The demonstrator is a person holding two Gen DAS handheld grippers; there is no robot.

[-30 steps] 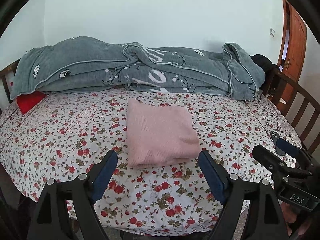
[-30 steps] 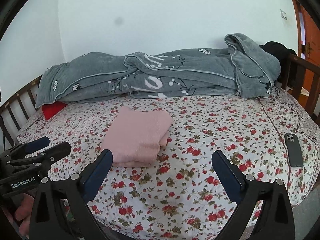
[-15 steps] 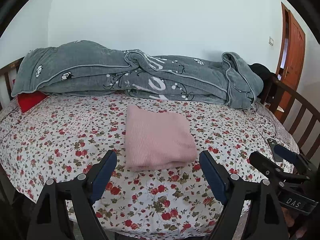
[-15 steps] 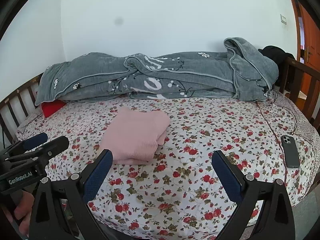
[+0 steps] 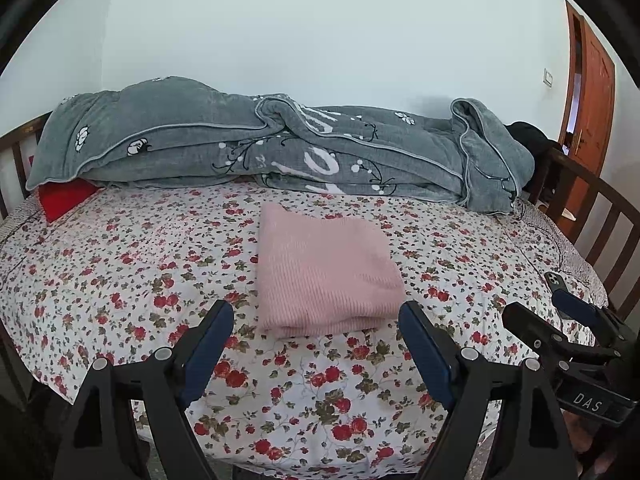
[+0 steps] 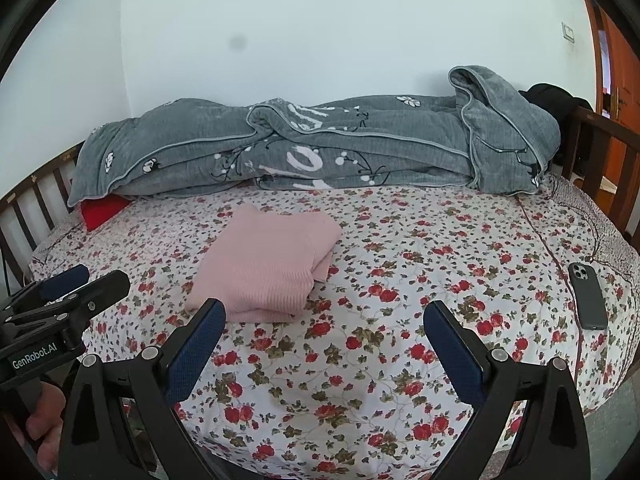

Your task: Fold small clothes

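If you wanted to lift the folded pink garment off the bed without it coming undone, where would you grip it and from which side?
I would grip the pink garment at its near edge, coming in low from the foot of the bed. There the stacked layers end in a thick rounded fold, so one pinch probably catches them all. The open left gripper already faces that edge. The right-hand side shows loose layer ends, likelier to splay.

Left hand-held gripper (image 5: 316, 340): matte black plastic frame, two angled fingers with dark blue textured pads, round silver screws, white "GenRobot.AI" label on its side. Right hand-held gripper (image 6: 324, 336): same black build, blue pads, silver screws, white "DAS" label. Bare fingers (image 6: 42, 428) on left handle; no sleeve visible.
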